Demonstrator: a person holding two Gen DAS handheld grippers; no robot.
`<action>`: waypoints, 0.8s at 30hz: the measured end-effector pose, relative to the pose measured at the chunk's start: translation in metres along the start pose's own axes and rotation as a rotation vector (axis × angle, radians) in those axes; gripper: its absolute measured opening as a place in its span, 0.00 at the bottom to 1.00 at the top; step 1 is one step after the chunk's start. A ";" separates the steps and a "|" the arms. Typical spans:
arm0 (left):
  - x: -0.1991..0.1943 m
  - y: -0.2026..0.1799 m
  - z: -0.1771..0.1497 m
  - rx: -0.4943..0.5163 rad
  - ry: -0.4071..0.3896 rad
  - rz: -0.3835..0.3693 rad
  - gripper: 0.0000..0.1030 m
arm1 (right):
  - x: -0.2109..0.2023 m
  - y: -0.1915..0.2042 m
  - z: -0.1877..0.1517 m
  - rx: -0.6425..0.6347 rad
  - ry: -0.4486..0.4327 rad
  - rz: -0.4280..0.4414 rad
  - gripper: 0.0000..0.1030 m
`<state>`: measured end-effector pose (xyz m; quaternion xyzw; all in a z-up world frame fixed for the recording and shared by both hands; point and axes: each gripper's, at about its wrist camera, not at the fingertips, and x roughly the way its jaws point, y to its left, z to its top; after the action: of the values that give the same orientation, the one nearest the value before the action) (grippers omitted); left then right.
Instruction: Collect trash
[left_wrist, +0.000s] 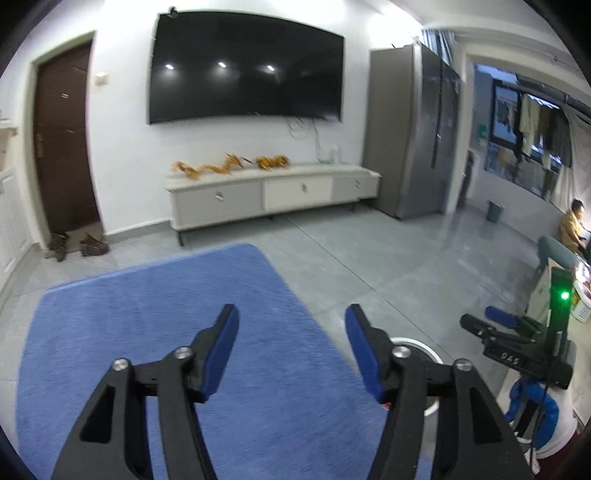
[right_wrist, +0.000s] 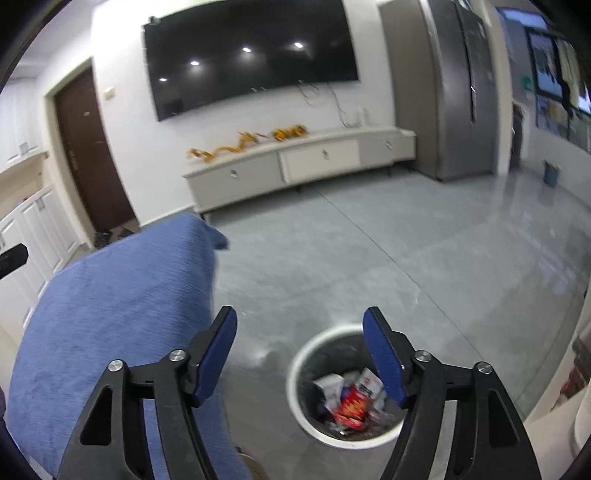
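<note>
A: Surroundings? Obstructions?
B: Wall TV (left_wrist: 245, 68), low cabinet (left_wrist: 273, 192), grey fridge (left_wrist: 410, 129), brown door (left_wrist: 62, 136). Blue-covered worktop (left_wrist: 166, 332) under left tool (left_wrist: 291, 347). Open grey floor (right_wrist: 388, 258) beyond.
A: Tool state?
B: Left tool wide, nothing between pads. Right tool (right_wrist: 300, 354) wide, empty too.
A: Trash versus tool?
B: Directly below right tool, in white-rimmed bin (right_wrist: 295, 373) on floor, beside worktop edge.
A: Bin contents?
B: Crumpled wrappers (right_wrist: 351, 398), red and white. Blurred, no finer detail.
</note>
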<state>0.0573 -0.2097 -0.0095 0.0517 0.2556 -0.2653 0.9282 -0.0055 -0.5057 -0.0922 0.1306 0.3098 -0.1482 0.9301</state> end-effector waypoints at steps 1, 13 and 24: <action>-0.012 0.009 -0.001 -0.008 -0.023 0.025 0.64 | -0.005 0.010 0.003 -0.015 -0.016 0.008 0.74; -0.084 0.077 -0.022 -0.064 -0.154 0.234 0.81 | -0.060 0.121 0.020 -0.165 -0.168 0.095 0.88; -0.122 0.102 -0.032 -0.135 -0.273 0.346 1.00 | -0.078 0.177 0.012 -0.231 -0.237 0.124 0.96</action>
<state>0.0072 -0.0586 0.0198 -0.0040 0.1323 -0.0887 0.9872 0.0049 -0.3317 -0.0081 0.0232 0.2044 -0.0682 0.9762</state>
